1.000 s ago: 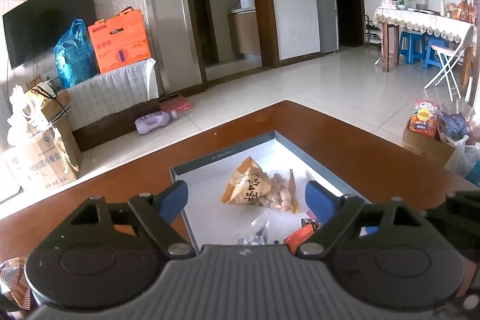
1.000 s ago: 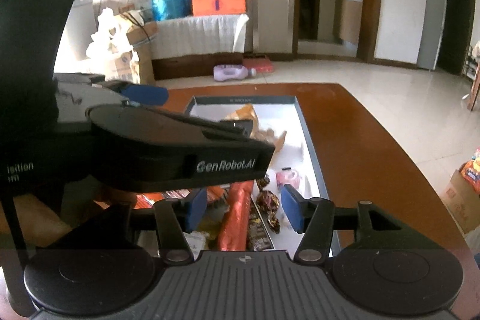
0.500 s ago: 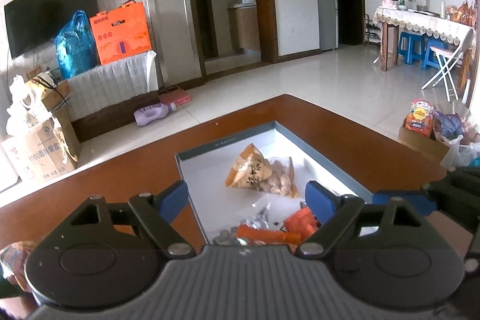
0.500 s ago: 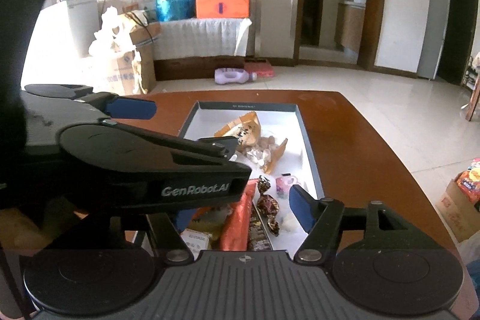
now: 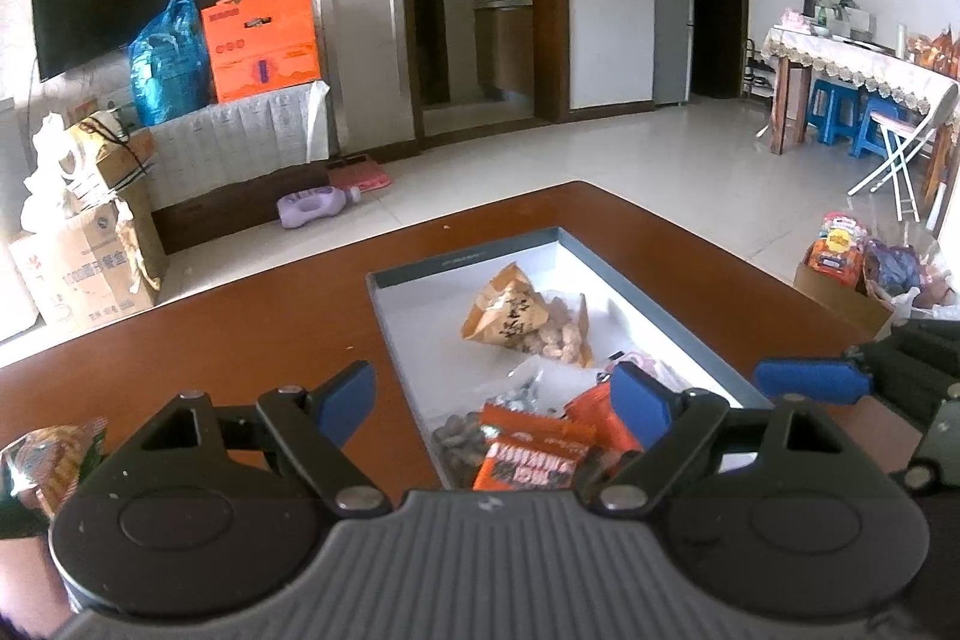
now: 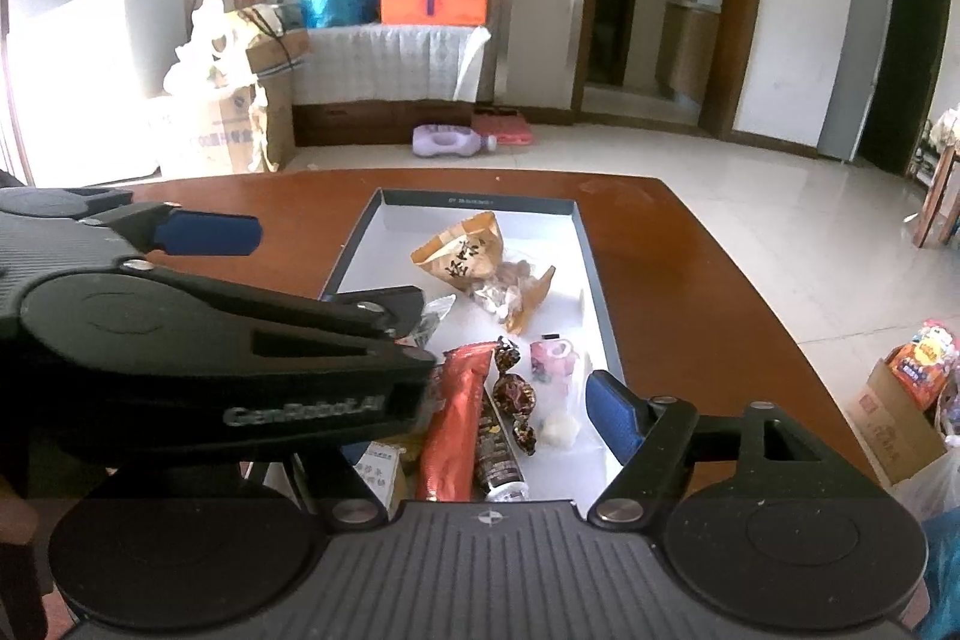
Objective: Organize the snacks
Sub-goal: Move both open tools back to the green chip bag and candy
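A shallow grey box (image 5: 585, 253) (image 6: 591, 268) with a white floor lies on the brown table and holds snacks: a tan peanut bag (image 5: 510, 313) (image 6: 465, 253), orange packets (image 5: 531, 451), a long red packet (image 6: 453, 421), wrapped candies (image 6: 513, 391) and a pink sweet (image 6: 549, 358). My left gripper (image 5: 495, 400) is open and empty above the box's near end. My right gripper (image 6: 480, 409) is open and empty to its right; its left finger is hidden behind the left gripper's body (image 6: 210, 340). One right gripper fingertip (image 5: 810, 381) shows in the left wrist view.
A snack packet (image 5: 51, 454) lies on the table at the left edge. Cardboard boxes of snacks (image 5: 852, 274) (image 6: 900, 400) stand on the floor to the right. A purple bottle (image 6: 447, 141) lies on the floor beyond the table.
Both grippers have pulled back and risen, so more of the box and its near snacks shows. The right gripper's jaws have opened wider.
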